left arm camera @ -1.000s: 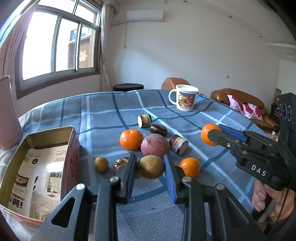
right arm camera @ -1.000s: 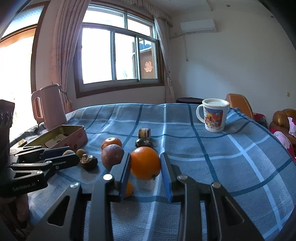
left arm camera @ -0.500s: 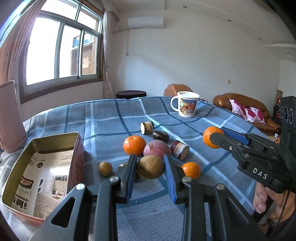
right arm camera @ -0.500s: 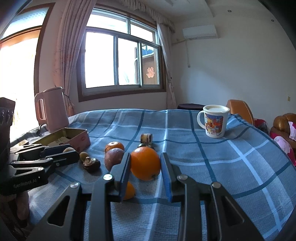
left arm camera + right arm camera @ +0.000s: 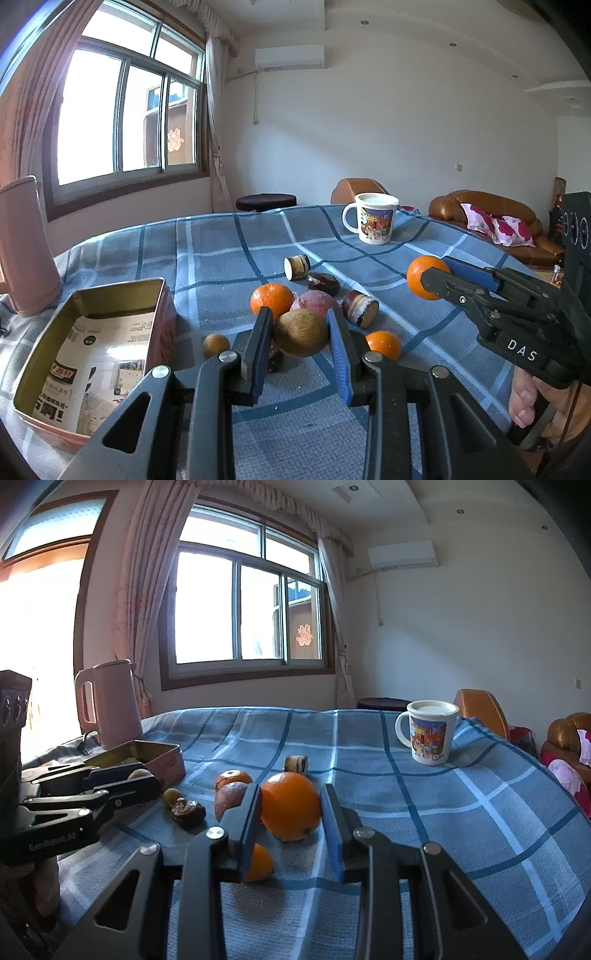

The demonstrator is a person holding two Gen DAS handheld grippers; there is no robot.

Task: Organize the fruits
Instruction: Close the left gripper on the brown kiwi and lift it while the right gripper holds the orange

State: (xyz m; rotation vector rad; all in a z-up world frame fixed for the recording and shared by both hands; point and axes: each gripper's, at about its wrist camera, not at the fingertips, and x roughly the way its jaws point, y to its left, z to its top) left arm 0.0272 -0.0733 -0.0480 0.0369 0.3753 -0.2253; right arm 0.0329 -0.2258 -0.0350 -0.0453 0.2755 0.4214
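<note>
Grippers are each holding fruit above a blue checked tablecloth (image 5: 221, 251): the left gripper (image 5: 300, 334) is clamping a brown fruit (image 5: 300, 332), the right gripper (image 5: 290, 812) an orange (image 5: 290, 805). Left, an open tin (image 5: 92, 295) is sitting near the table's edge; bare cloth is lying far right.
</note>
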